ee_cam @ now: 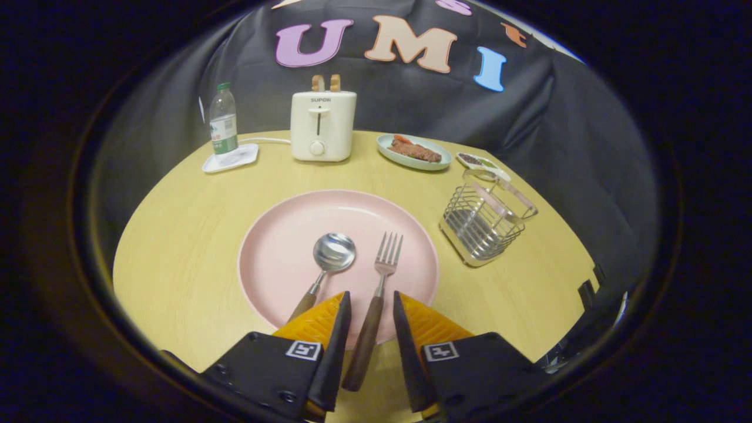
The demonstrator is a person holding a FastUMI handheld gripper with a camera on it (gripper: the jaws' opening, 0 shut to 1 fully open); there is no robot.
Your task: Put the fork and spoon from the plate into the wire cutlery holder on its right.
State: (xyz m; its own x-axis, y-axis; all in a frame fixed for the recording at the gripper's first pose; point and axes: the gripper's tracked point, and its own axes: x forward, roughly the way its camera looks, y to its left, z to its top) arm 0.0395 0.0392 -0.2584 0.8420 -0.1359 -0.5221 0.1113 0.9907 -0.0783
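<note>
Now my gripper (371,301) straddles the fork (376,294) handle, fingers parted and not pressing, lined up to clamp; fork and spoon (326,262) lie on the pink plate (276,247), wire cutlery holder (483,225) near the table's right edge.

The spoon (329,261) has the lower end of its handle hidden behind one finger (320,320) of the tongs (371,305). The fork (376,296) has its handle lying in the gap between the two fingers; whether either finger touches it cannot be told. The near rim of the plate (276,252) is covered by the fingers. The food on the far dish (414,151) is too small to identify, as are the contents of the little tray (482,163) beside it. The bottle (223,120) label is unreadable. The tabletop (182,247) has its near edge cut off.
</note>
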